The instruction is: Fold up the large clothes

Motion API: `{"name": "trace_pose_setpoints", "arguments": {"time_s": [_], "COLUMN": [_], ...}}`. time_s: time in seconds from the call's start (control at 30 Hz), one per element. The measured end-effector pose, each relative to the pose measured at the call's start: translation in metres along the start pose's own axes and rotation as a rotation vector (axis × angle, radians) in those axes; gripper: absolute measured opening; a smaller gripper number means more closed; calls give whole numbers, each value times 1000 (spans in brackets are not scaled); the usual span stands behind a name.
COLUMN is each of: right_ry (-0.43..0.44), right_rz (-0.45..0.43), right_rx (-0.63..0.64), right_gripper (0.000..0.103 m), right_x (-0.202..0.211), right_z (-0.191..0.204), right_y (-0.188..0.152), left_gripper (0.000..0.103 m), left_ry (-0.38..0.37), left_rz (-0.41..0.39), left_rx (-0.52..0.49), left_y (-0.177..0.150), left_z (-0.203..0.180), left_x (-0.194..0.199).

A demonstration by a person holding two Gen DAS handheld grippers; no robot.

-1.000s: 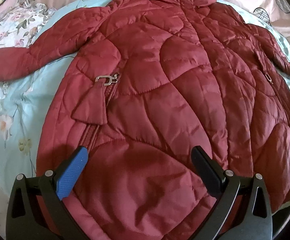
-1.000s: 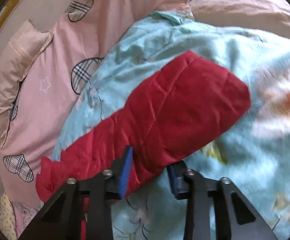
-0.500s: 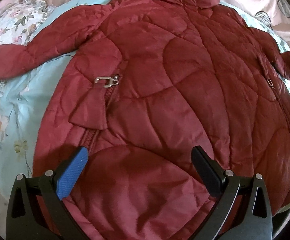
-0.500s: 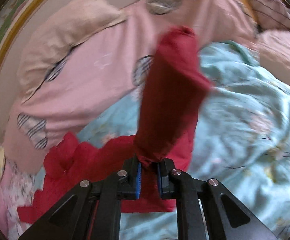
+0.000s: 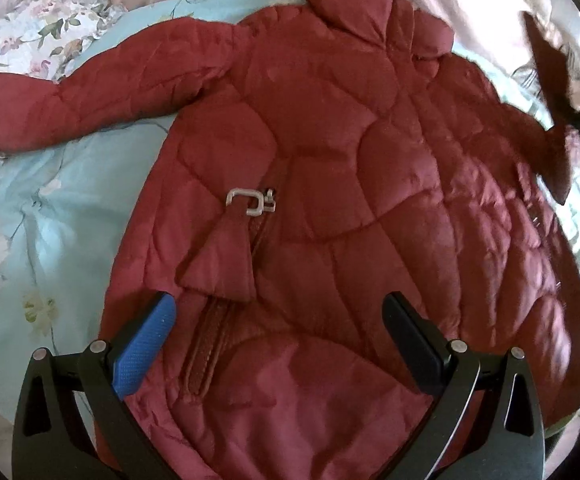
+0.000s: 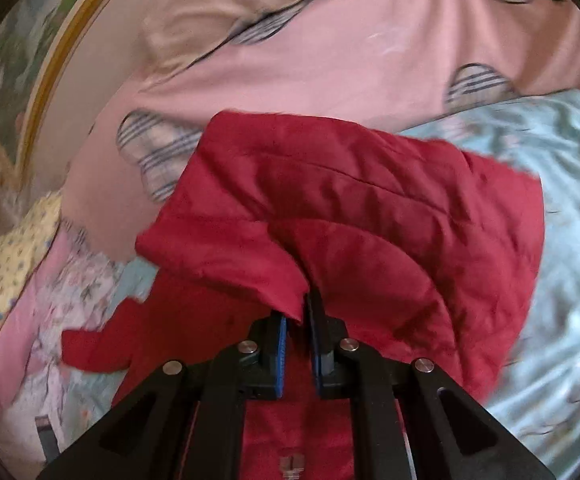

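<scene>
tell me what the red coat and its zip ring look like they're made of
Coat: looks like quilted synthetic shell, probably nylon or polyester, over soft padding; slight sheen, puffy stitched panels, fine crinkles. Exact fibre can't be told.
Zip ring: looks like metal, pale silver, fairly matt, with a hard, squared outline against the fabric.

Lighting: soft, even daylight, moderately bright; source not in frame. Shadows: faint, in quilted folds of red jacket [image 5: 329,200]. Sharpness: left wrist view crisp centrally; right wrist view motion-blurred, pink bedsheet [image 6: 329,60] smeared. Distortion: strong fisheye curvature, dark vignette at corners.
</scene>
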State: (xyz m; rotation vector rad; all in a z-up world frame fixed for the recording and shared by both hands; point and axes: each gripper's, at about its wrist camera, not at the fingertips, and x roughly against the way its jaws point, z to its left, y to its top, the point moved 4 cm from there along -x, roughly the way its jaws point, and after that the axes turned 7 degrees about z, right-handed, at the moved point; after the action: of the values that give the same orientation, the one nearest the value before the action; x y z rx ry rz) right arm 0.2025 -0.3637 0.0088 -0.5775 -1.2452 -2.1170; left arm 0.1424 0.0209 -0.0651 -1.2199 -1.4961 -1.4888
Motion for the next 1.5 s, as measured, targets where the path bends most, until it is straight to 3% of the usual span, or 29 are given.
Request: {"name": "trace_pose_setpoints", "arguments": {"time_s": [0.3,0.57,0.8,1.07,1.17,1.23,1.27,1.33,1.4,1.5], "right_ry": [23,78,142,190,203,210,214,212,211,198], "right_rz": [148,245,286,316,326,329,331,337,346,341], "right_rx": [141,218,331,426,419,413,410,404,395,364], "right_gripper": [9,9,9,9,12,14,14,15,18,26], "right_x": [-67,-114,-134,-144,-146,-147,-147,-146,-143,-129], "right_z": [74,120,156,175,173,173,172,170,164,147], "right_y": [-26,-58,-74,-88,-88,-88,-88,-88,-89,-89], "left_gripper": [103,103,103,102,75,40,32,21,18,18], "left_ry": [-159,-291,-436,-508,-526,-520,-514,-515,-503,-423], "left_rz": [-37,-7,33,104,132,136,136,128,109,64], "left_rx": [38,103,157,197,188,155,141,128,121,87], "left_y": [20,49,100,159,165,167,169,170,173,178], "left_z": [14,31,40,34,28,20,16,16,20,27], "left_x": [12,5,-7,-47,-58,-61,-62,-62,-58,-51]}}
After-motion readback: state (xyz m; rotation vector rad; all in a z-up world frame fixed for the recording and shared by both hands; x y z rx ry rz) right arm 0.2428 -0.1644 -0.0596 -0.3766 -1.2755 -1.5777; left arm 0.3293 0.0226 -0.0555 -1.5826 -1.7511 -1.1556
